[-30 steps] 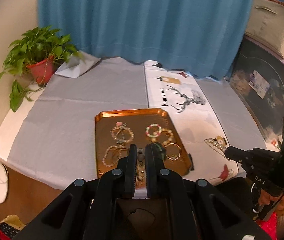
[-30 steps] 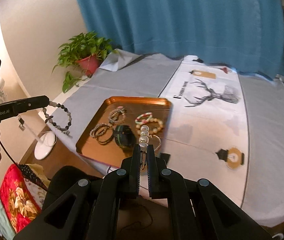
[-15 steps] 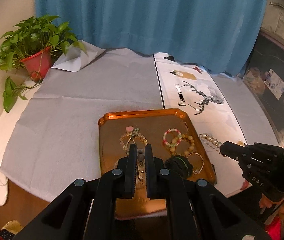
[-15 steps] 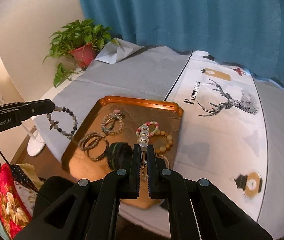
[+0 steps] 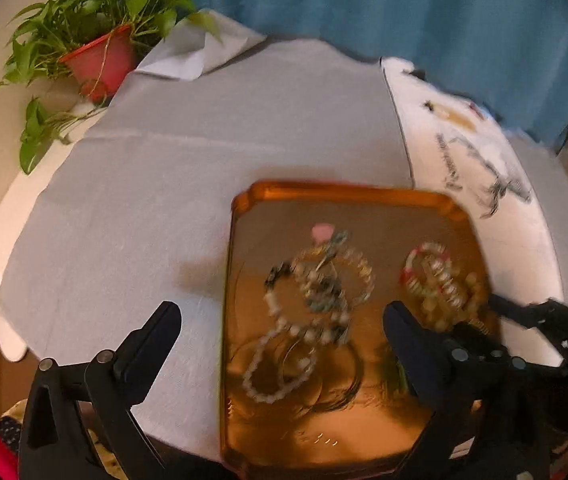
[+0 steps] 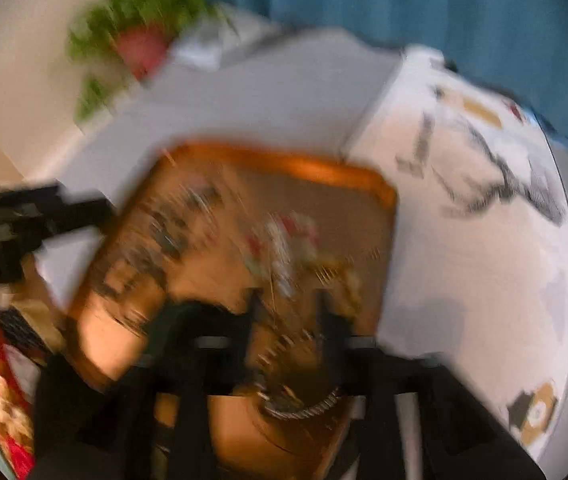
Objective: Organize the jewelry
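- Left wrist view: your left gripper (image 5: 282, 316) hangs over the copper tray (image 5: 347, 194) with its jaws spread wide, one finger over the grey cloth (image 5: 172, 184) and the other over the tray's right half; nothing is between them.
- Between those fingers a tangle of beaded bracelets (image 5: 311, 304) lies on the tray floor, pale bead loops overlapping a darker strand, with a small pink piece (image 5: 321, 233) just beyond them.
- Near the tray's right edge sits a second cluster, a red-and-white bracelet (image 5: 427, 260) overlapping amber beads (image 5: 451, 300).
- Your right gripper (image 5: 499, 304) reaches in from the right, its tip touching or just above that cluster; this view does not show how its jaws stand.
- The tray rests on the tabletop, near its front edge; a potted plant (image 5: 96, 40) stands at the far left corner and a white deer-print runner (image 5: 475, 168) lies to the right, before a blue curtain (image 5: 363, 4).
- Right wrist view: heavy blur. Your right gripper (image 6: 287, 304) is low over the tray (image 6: 303, 164), jaws parted with a clear gap; a pale beaded strand (image 6: 282, 256) lies just ahead of that gap, and I cannot tell whether it is touched.
- Your left gripper (image 6: 64, 210) enters from the left at the tray's edge.
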A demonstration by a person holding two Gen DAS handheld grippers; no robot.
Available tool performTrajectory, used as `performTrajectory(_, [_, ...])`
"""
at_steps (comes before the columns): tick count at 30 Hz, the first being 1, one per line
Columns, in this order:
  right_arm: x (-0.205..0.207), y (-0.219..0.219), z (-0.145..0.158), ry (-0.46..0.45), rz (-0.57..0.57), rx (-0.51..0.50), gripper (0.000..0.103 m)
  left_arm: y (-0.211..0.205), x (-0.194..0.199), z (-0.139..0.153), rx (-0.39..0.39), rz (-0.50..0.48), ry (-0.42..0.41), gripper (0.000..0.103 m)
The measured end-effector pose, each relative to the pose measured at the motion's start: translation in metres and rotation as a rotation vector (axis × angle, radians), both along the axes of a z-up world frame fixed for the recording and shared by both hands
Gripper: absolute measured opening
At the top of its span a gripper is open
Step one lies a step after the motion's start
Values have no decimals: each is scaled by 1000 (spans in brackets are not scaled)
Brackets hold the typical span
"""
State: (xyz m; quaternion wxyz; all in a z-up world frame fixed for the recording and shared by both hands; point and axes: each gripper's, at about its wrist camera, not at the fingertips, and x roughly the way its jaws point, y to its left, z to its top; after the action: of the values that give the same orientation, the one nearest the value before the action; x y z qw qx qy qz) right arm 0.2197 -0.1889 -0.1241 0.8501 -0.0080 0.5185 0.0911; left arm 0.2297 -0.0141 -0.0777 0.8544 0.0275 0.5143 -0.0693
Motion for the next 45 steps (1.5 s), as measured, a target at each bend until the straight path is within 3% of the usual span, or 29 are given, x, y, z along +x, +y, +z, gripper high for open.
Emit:
performTrajectory(5, [-36, -10, 21, -87, -43, 35, 58, 7, -37, 13, 32, 2, -46, 100])
performTrajectory(10, [-94, -12, 57, -168, -112, 53, 63, 11, -92, 40, 12, 17, -127, 101])
performTrajectory(16, [-161, 11, 78, -297, -136, -53, 72, 4, -153, 55, 46, -10, -219, 101])
performTrajectory(28, [-214, 30, 62, -244, -103, -89, 79, 12, -205, 50, 39, 18, -234, 101])
performTrajectory(45, [-225, 31, 70, -258, -114, -99, 82, 11, -220, 53, 50, 7, -258, 102])
